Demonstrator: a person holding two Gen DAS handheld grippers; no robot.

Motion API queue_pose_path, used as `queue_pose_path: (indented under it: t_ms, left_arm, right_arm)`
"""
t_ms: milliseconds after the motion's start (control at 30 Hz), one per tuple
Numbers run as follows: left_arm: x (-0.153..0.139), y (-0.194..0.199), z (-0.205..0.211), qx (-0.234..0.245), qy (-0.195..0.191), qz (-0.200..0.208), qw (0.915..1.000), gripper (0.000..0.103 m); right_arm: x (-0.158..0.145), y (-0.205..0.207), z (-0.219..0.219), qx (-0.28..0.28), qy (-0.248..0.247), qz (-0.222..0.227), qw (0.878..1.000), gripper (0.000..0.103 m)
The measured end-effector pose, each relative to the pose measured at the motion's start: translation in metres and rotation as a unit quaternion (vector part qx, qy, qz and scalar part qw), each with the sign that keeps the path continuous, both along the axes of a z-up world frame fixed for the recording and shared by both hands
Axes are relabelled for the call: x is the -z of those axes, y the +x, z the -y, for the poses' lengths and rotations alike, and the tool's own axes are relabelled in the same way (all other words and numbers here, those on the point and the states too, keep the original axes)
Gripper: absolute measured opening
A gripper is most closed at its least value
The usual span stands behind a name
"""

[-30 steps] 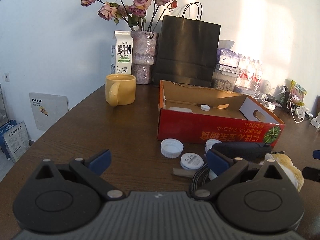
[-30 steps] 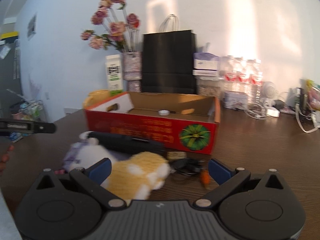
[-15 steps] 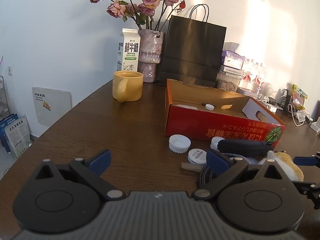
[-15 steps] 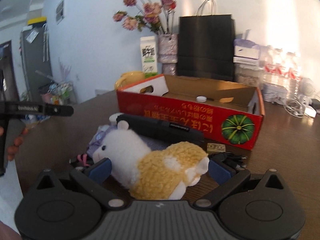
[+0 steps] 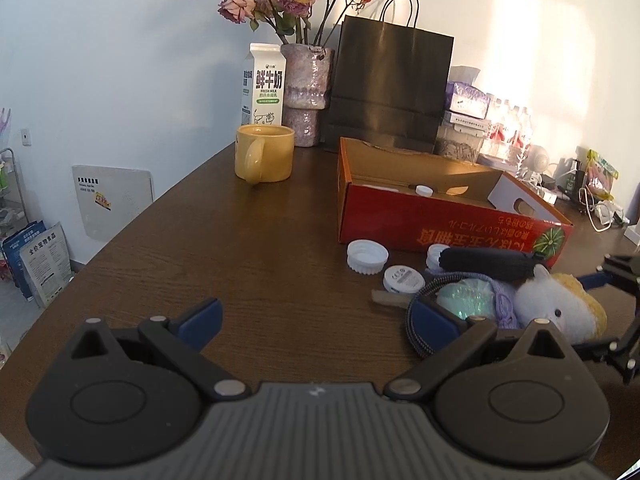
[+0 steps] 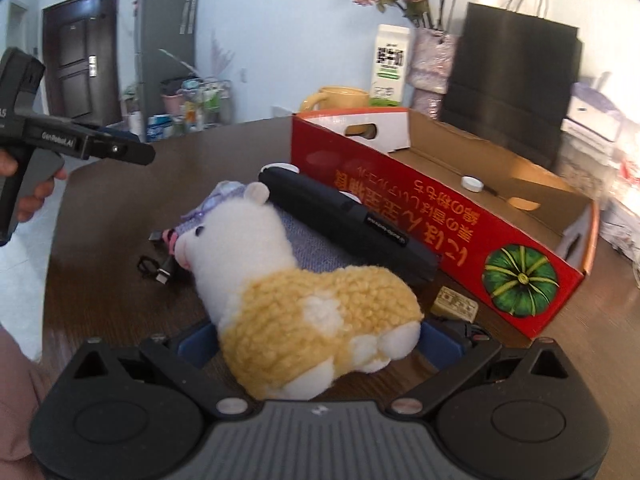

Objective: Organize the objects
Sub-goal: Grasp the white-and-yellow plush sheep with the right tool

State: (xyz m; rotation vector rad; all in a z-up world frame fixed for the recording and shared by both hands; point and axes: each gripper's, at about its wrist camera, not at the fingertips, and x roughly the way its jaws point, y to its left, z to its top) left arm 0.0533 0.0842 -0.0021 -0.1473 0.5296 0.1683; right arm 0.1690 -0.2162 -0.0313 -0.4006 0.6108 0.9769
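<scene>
We see a white-and-yellow plush alpaca (image 6: 304,292), a red box (image 6: 432,216) printed with a green pumpkin, a yellow mug (image 5: 265,158), and a dark brown surface (image 5: 224,248).

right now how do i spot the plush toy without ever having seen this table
Find the red cardboard box on the brown table. In the clutter before its long printed side lies the plush toy, between the right gripper's open fingers. It alone is fluffy: white head, yellow woolly body.

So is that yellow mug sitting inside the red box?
No, the yellow mug stands on the table, outside the red box to its left.
</scene>
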Motion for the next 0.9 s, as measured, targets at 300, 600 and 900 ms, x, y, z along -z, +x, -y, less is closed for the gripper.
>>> queue_pose_path:
  t_ms: [300, 600, 900]
  left_arm:
    - [0.006, 0.000, 0.012, 0.010, 0.001, -0.020, 0.9997, 0.103]
    - [0.019, 0.014, 0.040, 0.068, 0.008, -0.041, 0.9968, 0.103]
    - [0.028, 0.028, 0.050, 0.106, 0.000, -0.052, 0.9930, 0.103]
  right_arm:
    - [0.003, 0.016, -0.001, -0.057, 0.008, -0.023, 0.998, 0.103]
    - [0.008, 0.011, 0.005, -0.004, 0.063, -0.045, 0.997, 0.100]
    - [0.002, -0.018, 0.026, 0.058, 0.099, -0.019, 0.993, 0.100]
